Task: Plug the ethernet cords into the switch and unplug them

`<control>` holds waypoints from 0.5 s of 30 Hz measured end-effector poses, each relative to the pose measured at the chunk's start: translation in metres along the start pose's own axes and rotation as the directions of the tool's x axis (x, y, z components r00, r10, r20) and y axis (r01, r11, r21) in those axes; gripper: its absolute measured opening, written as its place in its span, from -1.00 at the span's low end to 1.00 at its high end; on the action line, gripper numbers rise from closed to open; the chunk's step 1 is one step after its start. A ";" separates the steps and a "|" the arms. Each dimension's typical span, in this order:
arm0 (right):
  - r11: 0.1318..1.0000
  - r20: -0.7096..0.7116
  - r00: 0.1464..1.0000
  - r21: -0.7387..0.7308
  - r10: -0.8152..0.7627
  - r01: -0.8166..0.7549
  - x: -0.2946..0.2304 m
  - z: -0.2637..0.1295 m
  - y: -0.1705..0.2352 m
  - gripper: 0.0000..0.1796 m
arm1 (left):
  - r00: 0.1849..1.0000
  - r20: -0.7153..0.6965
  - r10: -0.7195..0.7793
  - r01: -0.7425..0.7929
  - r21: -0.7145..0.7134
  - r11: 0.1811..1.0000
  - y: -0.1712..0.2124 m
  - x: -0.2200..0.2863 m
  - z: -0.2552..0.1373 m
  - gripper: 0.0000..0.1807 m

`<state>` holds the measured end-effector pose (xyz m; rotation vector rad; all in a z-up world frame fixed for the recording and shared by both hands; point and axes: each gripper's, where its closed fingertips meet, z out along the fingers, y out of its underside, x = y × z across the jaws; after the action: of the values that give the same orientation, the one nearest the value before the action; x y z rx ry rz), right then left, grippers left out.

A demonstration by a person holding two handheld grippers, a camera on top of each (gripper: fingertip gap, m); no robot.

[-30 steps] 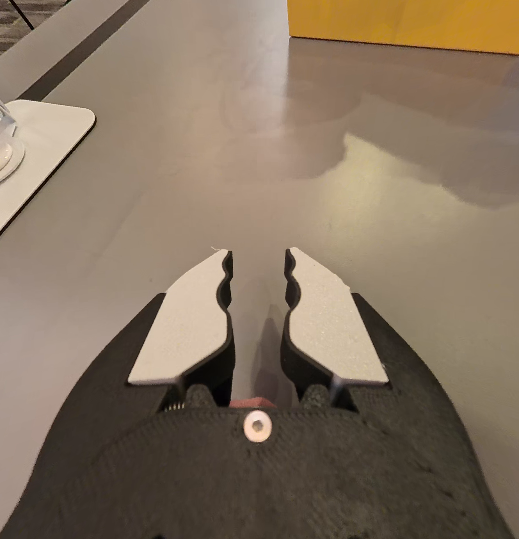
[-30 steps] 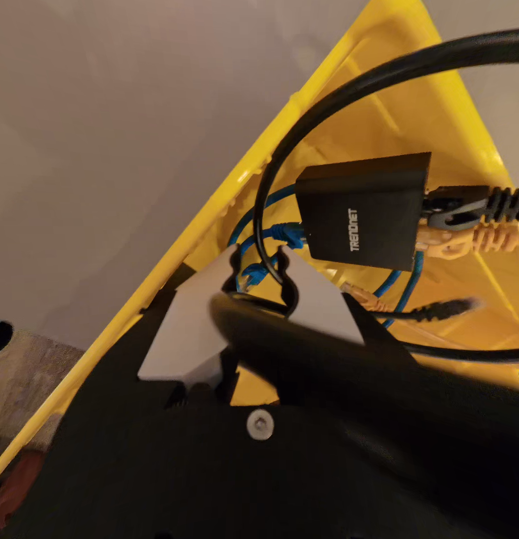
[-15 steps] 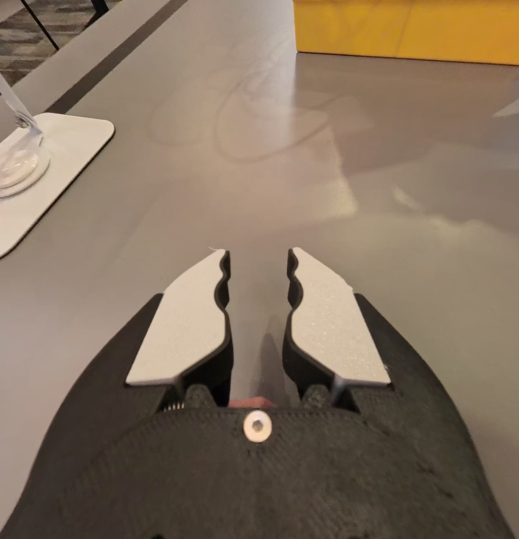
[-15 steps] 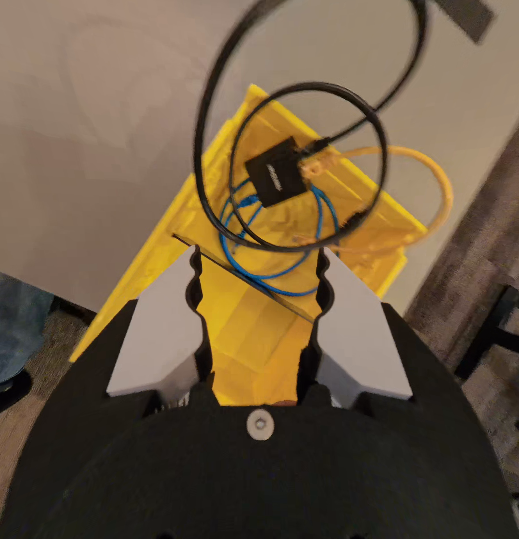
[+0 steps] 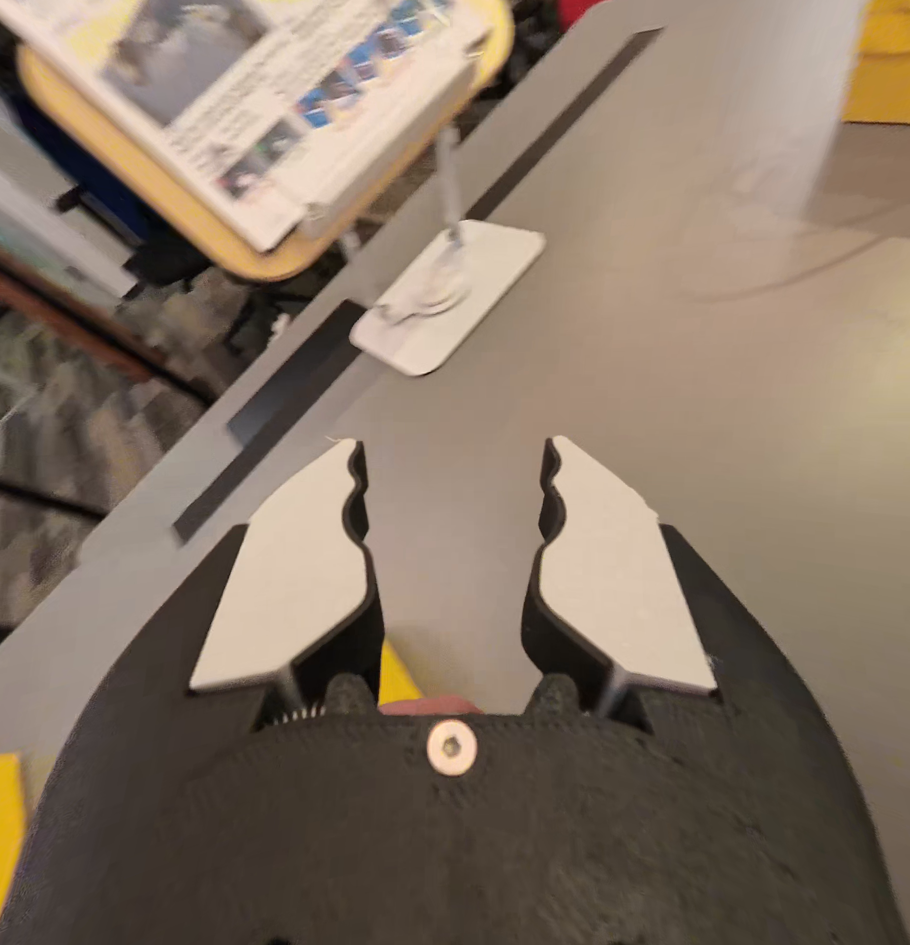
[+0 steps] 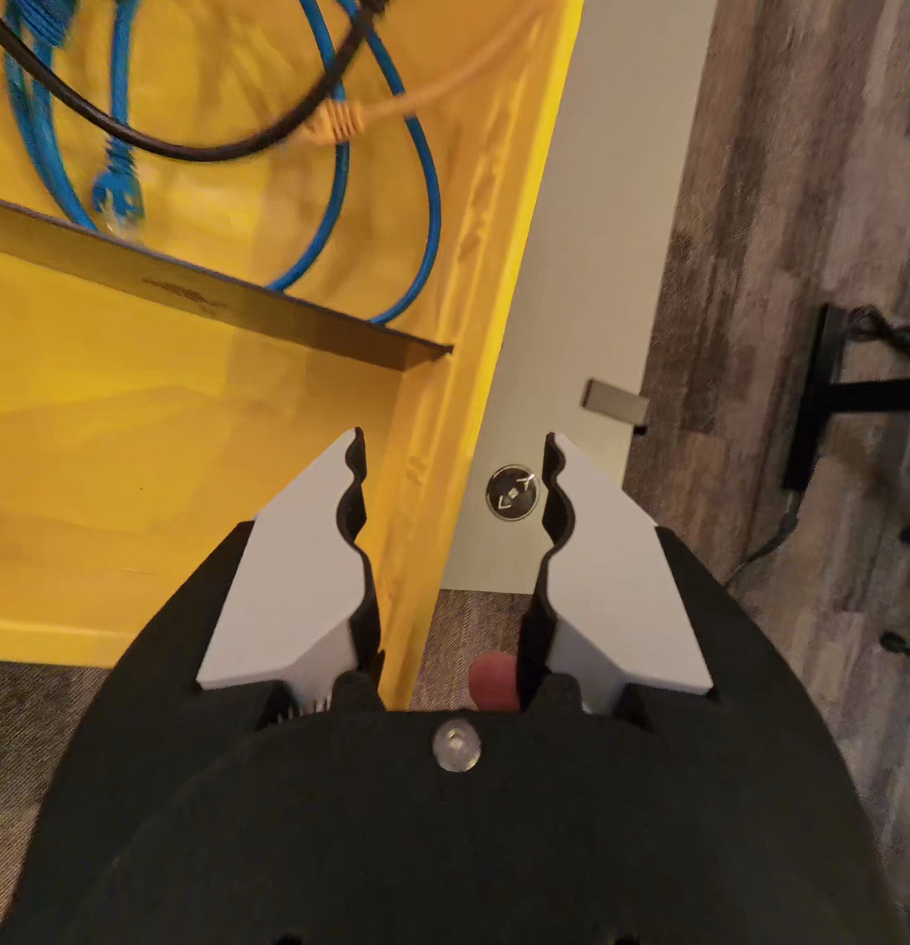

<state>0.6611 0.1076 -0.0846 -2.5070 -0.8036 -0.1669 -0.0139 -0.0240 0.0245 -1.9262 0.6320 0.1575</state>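
Observation:
In the right wrist view a blue ethernet cord point(image 6: 427, 169), a black cord point(image 6: 110, 122) and an orange cord with its plug point(image 6: 335, 120) lie coiled in the far compartment of a yellow bin point(image 6: 493, 266). The switch is out of view. My right gripper point(image 6: 452, 445) is open and empty, above the bin's right wall and the table's edge, well short of the cords. My left gripper point(image 5: 452, 450) is open and empty above the bare grey table point(image 5: 647, 409).
A dark divider point(image 6: 212, 301) crosses the yellow bin. A round silver lock point(image 6: 511, 493) sits in the table's edge, with grey carpet point(image 6: 800, 255) beyond. A white stand base point(image 5: 447, 296) holds a printed sheet point(image 5: 248, 102) at the table's left. Another yellow bin point(image 5: 892, 76) stands far right.
My right gripper let go of the black cord, opened and pulled back to the bin's right wall. My left gripper opened wider and swung left toward the white stand.

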 end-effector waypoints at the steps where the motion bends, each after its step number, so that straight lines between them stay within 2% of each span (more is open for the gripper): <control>1: 0.999 0.035 0.999 -0.028 0.019 -0.018 -0.003 0.007 0.007 -0.24 | 0.999 0.048 -0.025 0.026 -0.015 1.000 0.005 -0.021 -0.011 -0.25; 3: 0.998 0.119 0.992 -0.045 0.048 -0.043 -0.014 0.018 0.013 -0.29 | 0.988 0.132 -0.086 0.095 -0.063 0.993 0.023 -0.061 -0.033 -0.21; 6: 0.998 0.179 0.983 -0.057 0.041 -0.032 -0.024 0.030 0.015 -0.56 | 0.958 0.244 -0.149 0.192 -0.162 0.968 0.069 -0.114 -0.064 -0.15; 7: 0.998 0.187 0.982 -0.062 0.035 -0.024 -0.026 0.033 0.016 -0.72 | 0.947 0.275 -0.166 0.227 -0.207 0.952 0.090 -0.129 -0.074 -0.11; 12: 0.999 0.236 0.971 0.009 0.034 -0.037 -0.043 0.032 0.006 -0.75 | 0.887 0.385 -0.256 0.407 -0.389 0.826 0.199 -0.167 -0.124 0.11; 15: 0.999 0.243 0.969 0.008 0.043 -0.047 -0.055 0.031 0.001 -0.74 | 0.865 0.398 -0.304 0.468 -0.426 0.774 0.241 -0.160 -0.149 0.10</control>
<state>0.6154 0.0947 -0.1262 -2.5615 -0.8378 0.1641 -0.2949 -0.1725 -0.0444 -2.4360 -0.0548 0.3831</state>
